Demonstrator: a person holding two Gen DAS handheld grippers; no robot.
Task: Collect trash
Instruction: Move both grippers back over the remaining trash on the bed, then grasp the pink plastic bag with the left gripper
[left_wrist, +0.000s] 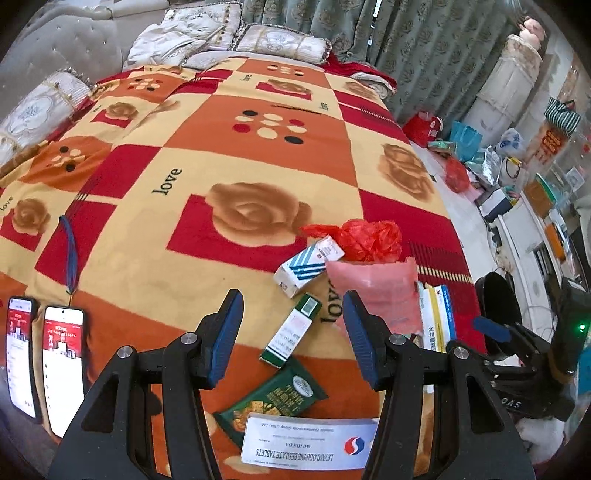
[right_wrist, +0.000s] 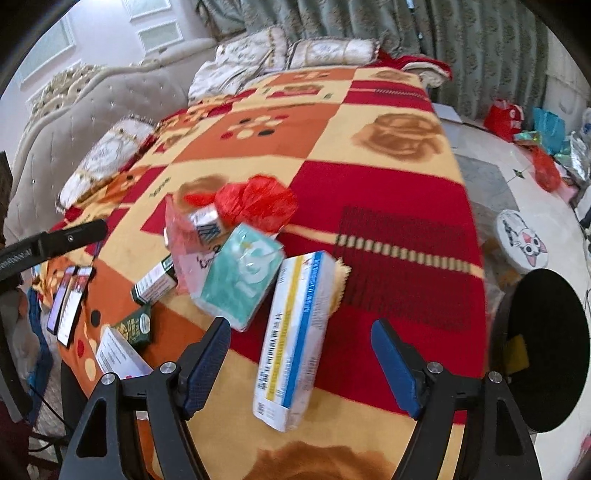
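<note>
The right gripper (right_wrist: 299, 365) hangs over the near edge of the bed (right_wrist: 388, 206), jaws released and parted wide with nothing between the pads; the long white box with blue and yellow stripes (right_wrist: 295, 339) lies directly ahead, its near end reaching between the jaw tips without touching them. The left gripper (left_wrist: 293, 332) is likewise released and empty, hovering above the slim green-and-white box (left_wrist: 290, 330), with the green snack packet (left_wrist: 273, 398) and the white tablet carton (left_wrist: 310, 441) nearer its base. The probable step in hand is the approach to the first piece of trash. To do it well, align the right jaws across the narrow width of the striped box, not its length, lower until the pads straddle both long sides, then clench; the soft blanket will give, so press down slightly before closing. Beyond lie the teal tissue pack (right_wrist: 240, 277), the pink bag (left_wrist: 373, 291), a blue-striped white box (left_wrist: 306, 267) and the crumpled red plastic bag (left_wrist: 364, 240), all clustered and partly overlapping. Two phones (left_wrist: 44, 354) at the left edge are judged not trash; keep clear of them
</note>
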